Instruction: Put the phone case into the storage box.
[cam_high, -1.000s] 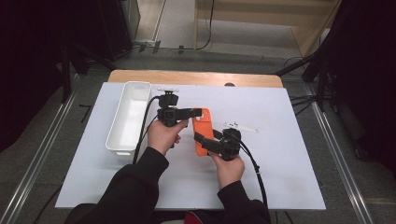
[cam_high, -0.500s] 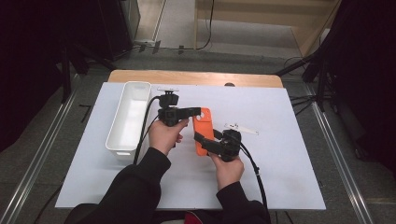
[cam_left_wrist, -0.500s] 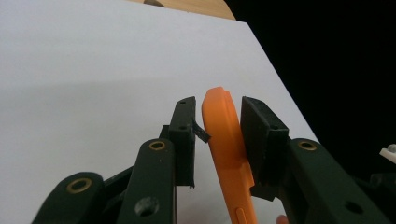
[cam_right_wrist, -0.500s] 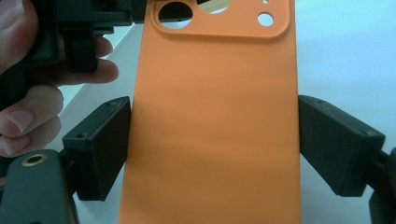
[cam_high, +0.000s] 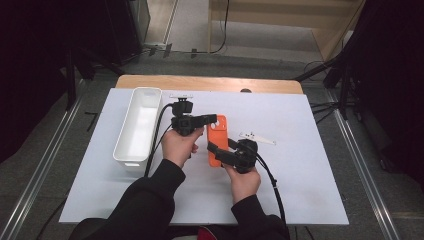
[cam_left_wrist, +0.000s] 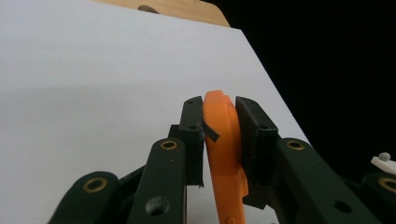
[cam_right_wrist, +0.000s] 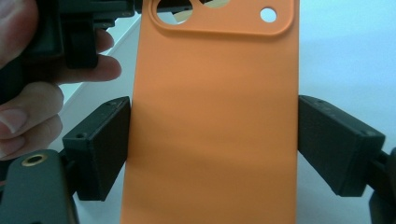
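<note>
An orange phone case (cam_high: 218, 132) with camera cut-outs is held between both grippers over the white table sheet. My left gripper (cam_high: 214, 119) comes in from the left at the case's far end. In the left gripper view its jaws have just been closing and now press on the thin edge of the case (cam_left_wrist: 225, 140); the left gripper (cam_left_wrist: 219, 108) is shut on it. My right gripper (cam_high: 220, 148) holds the near part. In the right gripper view the case (cam_right_wrist: 210, 116) spans the right gripper (cam_right_wrist: 214, 140), a pad against each long side.
A long white bin (cam_high: 137, 125) stands on the sheet left of the left hand. The white sheet (cam_high: 305, 175) covers a wooden table whose far edge (cam_high: 210, 83) shows. Cables trail from both grippers toward the person.
</note>
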